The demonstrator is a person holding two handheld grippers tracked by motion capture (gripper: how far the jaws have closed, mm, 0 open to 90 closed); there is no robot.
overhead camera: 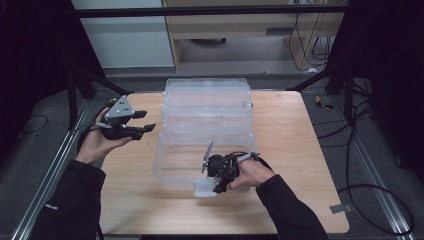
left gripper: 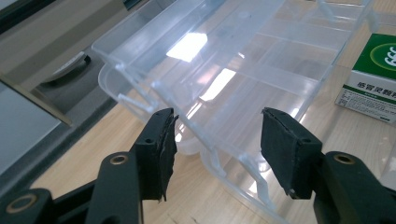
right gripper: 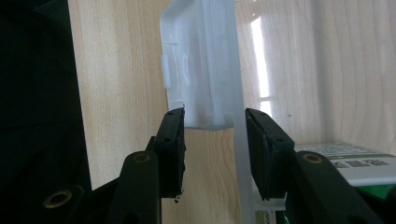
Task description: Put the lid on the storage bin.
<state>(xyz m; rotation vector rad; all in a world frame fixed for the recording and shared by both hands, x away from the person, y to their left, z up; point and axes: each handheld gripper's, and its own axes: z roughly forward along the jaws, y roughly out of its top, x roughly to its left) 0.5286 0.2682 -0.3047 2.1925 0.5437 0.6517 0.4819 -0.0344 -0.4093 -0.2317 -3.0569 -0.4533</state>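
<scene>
A clear plastic compartment box [overhead camera: 205,115] lies open in the middle of the wooden table [overhead camera: 300,150]. My left gripper [overhead camera: 149,120] hovers off the box's left side, jaws open and empty. In the left gripper view, this gripper [left gripper: 217,135] faces the divided tray [left gripper: 243,70], with a green-and-white carton [left gripper: 373,74] beyond it. My right gripper [overhead camera: 217,189] points down at the box's near wall. Its jaws [right gripper: 215,119] are open and straddle that wall and the white latch flap [right gripper: 201,70]. The carton [right gripper: 345,163] shows through the wall.
Bare wood lies on both sides of the box and along the near edge. Metal rails [overhead camera: 55,165] flank the table. Black frame posts stand at the back corners, and cables [overhead camera: 370,200] lie on the floor to the right. A cabinet [overhead camera: 240,25] stands behind.
</scene>
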